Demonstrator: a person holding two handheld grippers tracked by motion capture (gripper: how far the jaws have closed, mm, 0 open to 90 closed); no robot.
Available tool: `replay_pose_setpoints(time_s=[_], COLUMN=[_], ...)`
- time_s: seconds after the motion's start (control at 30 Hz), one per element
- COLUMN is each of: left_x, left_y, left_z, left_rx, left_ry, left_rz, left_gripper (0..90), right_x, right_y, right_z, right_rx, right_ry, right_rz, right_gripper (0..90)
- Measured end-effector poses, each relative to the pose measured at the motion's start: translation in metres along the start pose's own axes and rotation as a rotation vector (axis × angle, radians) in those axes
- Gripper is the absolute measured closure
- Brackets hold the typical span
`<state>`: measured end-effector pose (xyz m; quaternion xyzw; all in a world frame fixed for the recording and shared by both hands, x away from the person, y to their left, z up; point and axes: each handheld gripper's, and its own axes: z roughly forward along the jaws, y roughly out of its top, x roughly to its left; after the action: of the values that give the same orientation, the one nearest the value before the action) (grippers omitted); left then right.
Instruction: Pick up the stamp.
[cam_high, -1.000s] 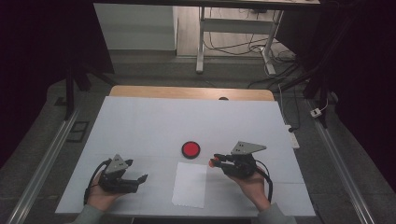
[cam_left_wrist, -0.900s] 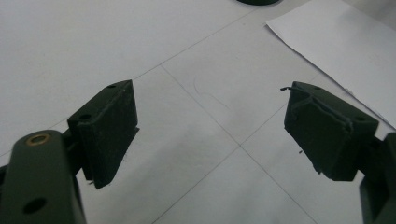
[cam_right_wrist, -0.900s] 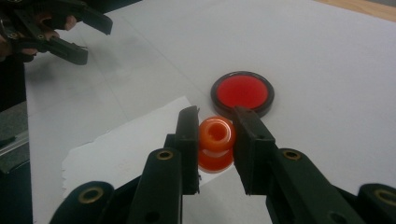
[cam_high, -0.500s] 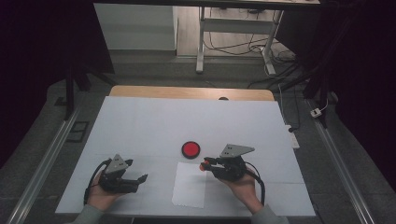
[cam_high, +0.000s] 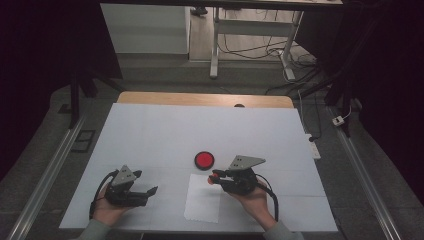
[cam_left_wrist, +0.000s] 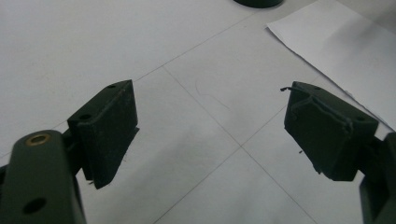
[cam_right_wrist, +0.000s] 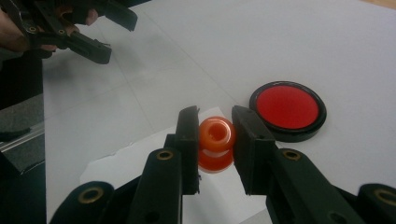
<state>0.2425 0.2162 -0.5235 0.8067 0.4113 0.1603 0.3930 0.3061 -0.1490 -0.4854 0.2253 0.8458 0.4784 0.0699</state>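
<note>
My right gripper (cam_right_wrist: 215, 127) is shut on a small orange spool-shaped piece (cam_right_wrist: 215, 136), held just above the near corner of a white paper sheet (cam_right_wrist: 140, 154). A round red pad with a black rim (cam_right_wrist: 287, 110) lies on the table just beyond it to the right. In the high view the right gripper (cam_high: 214, 178) hovers at the paper's (cam_high: 202, 204) upper right edge, just below the red pad (cam_high: 204, 160). My left gripper (cam_high: 151, 192) rests low at the front left, open with nothing between its fingers (cam_left_wrist: 112, 126); the paper's edge (cam_left_wrist: 345, 46) lies beyond them.
The white tabletop (cam_high: 165, 130) spreads wide behind the pad, with a wooden strip (cam_high: 205, 99) along its far edge. Metal rails (cam_high: 45, 170) run along both sides of the table. Desk legs and cables (cam_high: 250, 45) stand on the floor beyond.
The right gripper has slid leftward and slightly down with the orange piece, from beside the paper to over its upper right edge. The left gripper has stayed where it was.
</note>
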Motion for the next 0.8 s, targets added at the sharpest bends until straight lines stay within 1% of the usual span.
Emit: replay_pose_setpoints(time_s=[0.07, 0.17, 0.37, 0.5, 0.6, 0.8], left_x=[0.0000, -0.0008, -0.0012, -0.0029, -0.0034, -0.0045], left_y=[0.0002, 0.0002, 0.0005, 0.0013, 0.0021, 0.0038], left_z=[0.0009, 0.0009, 0.0016, 0.0031, 0.0030, 0.0041], left_rx=[0.001, 0.002, 0.001, 0.003, 0.000, 0.001], left_ry=[-0.001, -0.002, -0.006, -0.016, -0.015, -0.019], left_rz=[0.000, 0.003, -0.002, 0.001, 0.003, 0.013], left_gripper=[17.8, 17.8, 17.8, 17.8, 17.8, 17.8], right_x=[0.0007, 0.0019, 0.0035, 0.0027, 0.0030, 0.0034], right_y=[-0.0003, -0.0007, 0.0000, -0.0005, -0.0008, -0.0007], right_z=[0.0026, 0.0048, 0.0056, 0.0046, 0.0038, 0.0029], right_rx=[0.002, 0.007, 0.008, 0.002, 0.001, 0.003], right_ry=[-0.001, 0.011, 0.020, 0.019, 0.011, 0.011], right_rz=[0.001, 0.001, -0.004, 0.001, 0.000, -0.005], right_gripper=[71.5, 71.4, 71.4, 71.4, 71.4, 71.4])
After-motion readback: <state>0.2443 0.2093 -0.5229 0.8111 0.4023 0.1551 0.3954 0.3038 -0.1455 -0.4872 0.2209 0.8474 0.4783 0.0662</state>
